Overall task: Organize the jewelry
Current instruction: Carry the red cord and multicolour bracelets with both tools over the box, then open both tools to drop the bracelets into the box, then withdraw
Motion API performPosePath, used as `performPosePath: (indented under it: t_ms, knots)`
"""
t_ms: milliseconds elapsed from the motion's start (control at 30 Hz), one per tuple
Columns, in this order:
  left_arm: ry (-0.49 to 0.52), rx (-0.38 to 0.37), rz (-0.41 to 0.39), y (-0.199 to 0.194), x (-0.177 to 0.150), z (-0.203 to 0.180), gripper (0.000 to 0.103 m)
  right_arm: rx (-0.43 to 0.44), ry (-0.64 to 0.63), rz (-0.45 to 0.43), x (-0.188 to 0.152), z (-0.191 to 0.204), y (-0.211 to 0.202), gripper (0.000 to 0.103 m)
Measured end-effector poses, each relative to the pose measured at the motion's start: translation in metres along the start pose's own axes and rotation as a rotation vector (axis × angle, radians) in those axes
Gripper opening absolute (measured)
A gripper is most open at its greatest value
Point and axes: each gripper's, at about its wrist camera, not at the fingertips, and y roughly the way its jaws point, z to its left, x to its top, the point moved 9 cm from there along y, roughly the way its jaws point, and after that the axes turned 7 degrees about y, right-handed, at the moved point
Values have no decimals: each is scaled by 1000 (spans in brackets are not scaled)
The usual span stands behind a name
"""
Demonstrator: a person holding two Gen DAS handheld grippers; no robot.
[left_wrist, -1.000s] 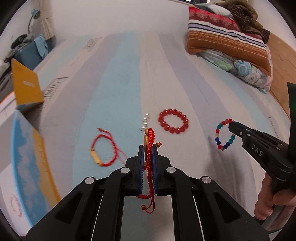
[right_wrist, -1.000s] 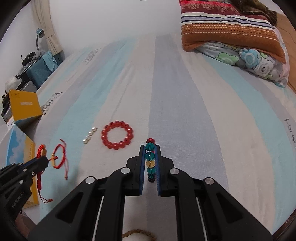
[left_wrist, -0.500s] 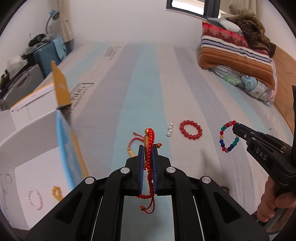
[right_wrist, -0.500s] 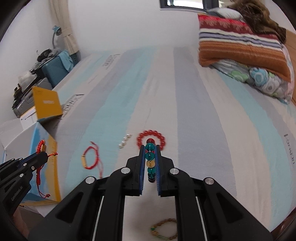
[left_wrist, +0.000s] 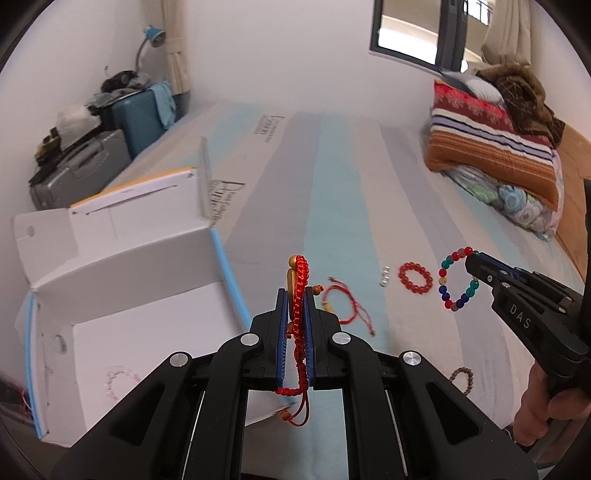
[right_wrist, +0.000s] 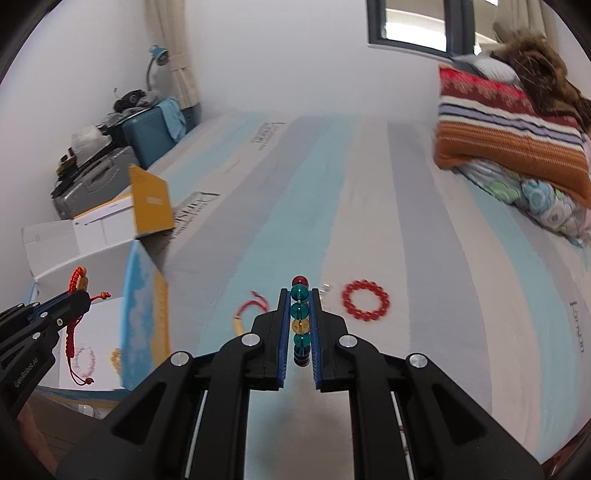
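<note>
Both grippers lifted off bed, swung toward open box [left_wrist: 122, 295]. Left gripper [left_wrist: 294, 317] clamped on red cord bracelet [left_wrist: 300, 291]; right gripper [right_wrist: 300, 317] clamped on coloured bead bracelet [right_wrist: 300, 314]. Drop-off likely next.

Across the striped bedsheet [left_wrist: 332, 206] we see a stack of folded blankets [left_wrist: 491, 147] with a brown furry throw [left_wrist: 517, 88] on top, set against the right side beneath a dark-framed window [left_wrist: 417, 33]. In the far left corner we find a blue suitcase [left_wrist: 138, 114] and a grey case [left_wrist: 81, 170] piled with clutter, just beside a cream curtain [left_wrist: 179, 44]. A blue desk lamp [left_wrist: 149, 38] rises over them by the white wall [left_wrist: 277, 51].
</note>
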Motion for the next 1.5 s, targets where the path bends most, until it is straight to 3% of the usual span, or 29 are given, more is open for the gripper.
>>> performPosePath:
  t_ms: [467,833,1133,1500]
  knots:
    - [-95,99,3,-28,-25,94,7,99,-134,-24,-1,122,-17,9]
    - [-157,159,65,-21,-66,155,7,167,-244,26,-42,206,2,9]
    - [-207,185,125,-6,-103,189,7,188,-295,90,-80,244,28,9]
    - [-236,187,185,20,-130,206,8,177,-301,179,-110,251,60,9]
